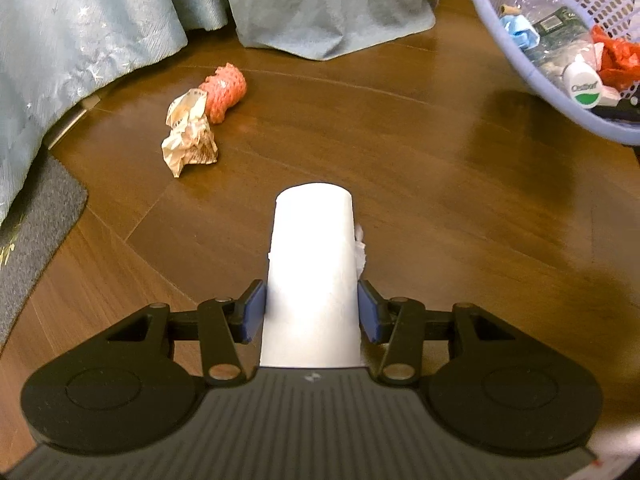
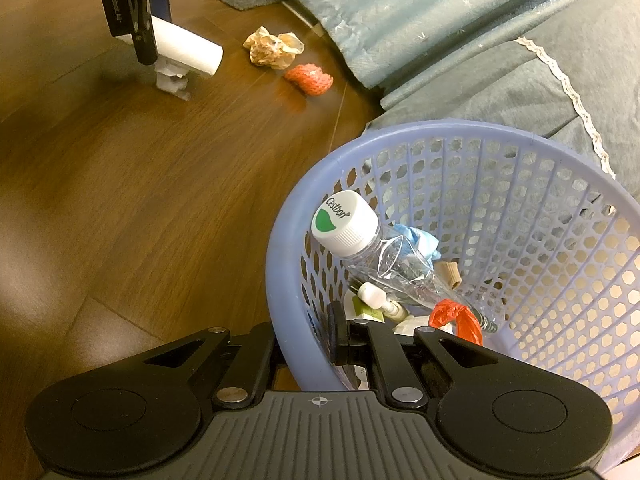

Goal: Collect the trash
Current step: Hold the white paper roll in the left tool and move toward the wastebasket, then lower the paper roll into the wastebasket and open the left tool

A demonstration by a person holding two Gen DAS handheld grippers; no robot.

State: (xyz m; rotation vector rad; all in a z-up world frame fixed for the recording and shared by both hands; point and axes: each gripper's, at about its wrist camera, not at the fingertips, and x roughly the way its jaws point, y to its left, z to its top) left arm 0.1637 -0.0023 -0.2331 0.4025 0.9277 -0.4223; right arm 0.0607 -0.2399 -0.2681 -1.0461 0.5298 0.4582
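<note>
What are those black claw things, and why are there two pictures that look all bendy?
A person holds a grabber tool in each hand, and each tool has a bendy-looking camera. One picture looks along the left gripper, which is squeezing a white paper roll. The other looks along the right gripper, which pinches the rim of a purple basket with a plastic bottle and other trash in it. Still on the wooden floor: a crumpled paper wad and a piece of orange netting.
</note>
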